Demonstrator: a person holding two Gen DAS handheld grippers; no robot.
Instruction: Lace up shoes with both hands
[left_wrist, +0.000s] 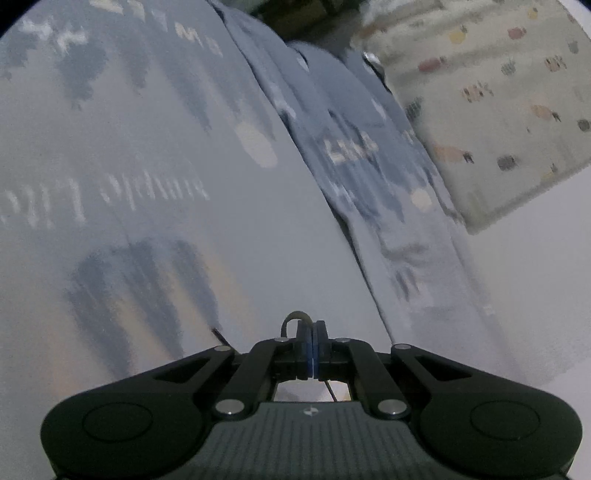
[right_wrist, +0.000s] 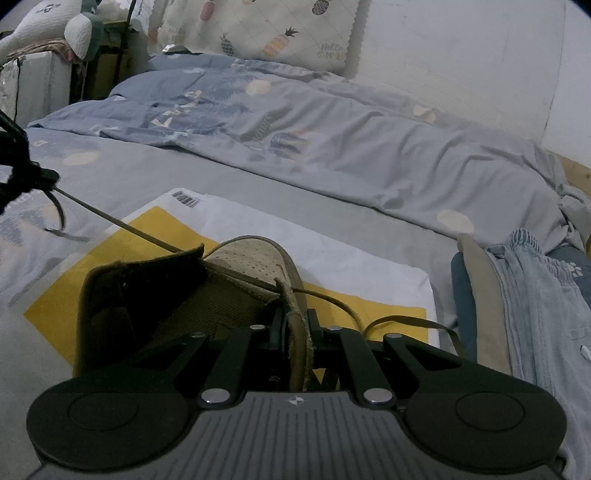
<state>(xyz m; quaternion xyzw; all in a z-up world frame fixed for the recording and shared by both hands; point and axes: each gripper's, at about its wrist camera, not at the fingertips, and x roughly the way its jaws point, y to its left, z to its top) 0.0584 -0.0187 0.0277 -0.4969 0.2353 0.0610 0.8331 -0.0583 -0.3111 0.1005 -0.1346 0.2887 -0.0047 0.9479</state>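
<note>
A beige perforated shoe (right_wrist: 255, 260) lies on a yellow-and-white mailer bag (right_wrist: 343, 258) on the bed, toe pointing away. My right gripper (right_wrist: 297, 321) is shut on the shoe's upper edge beside the tongue. A dark lace (right_wrist: 122, 222) runs taut from the shoe up and left to my left gripper (right_wrist: 48, 176), which is shut on it, with the loose tail curling below. In the left wrist view the left gripper (left_wrist: 312, 326) shows its pads pressed together and a small loop of lace (left_wrist: 295, 318) sticking out at the tips. The lace's other end (right_wrist: 406, 324) lies slack at the right.
A rumpled blue duvet (right_wrist: 332, 140) crosses the bed behind the shoe, with a pineapple-print pillow (right_wrist: 277, 33) against the wall. Folded clothes (right_wrist: 524, 295) are stacked at the right. A plush toy (right_wrist: 81, 33) and boxes stand at the far left. The left wrist faces the printed sheet (left_wrist: 166, 184).
</note>
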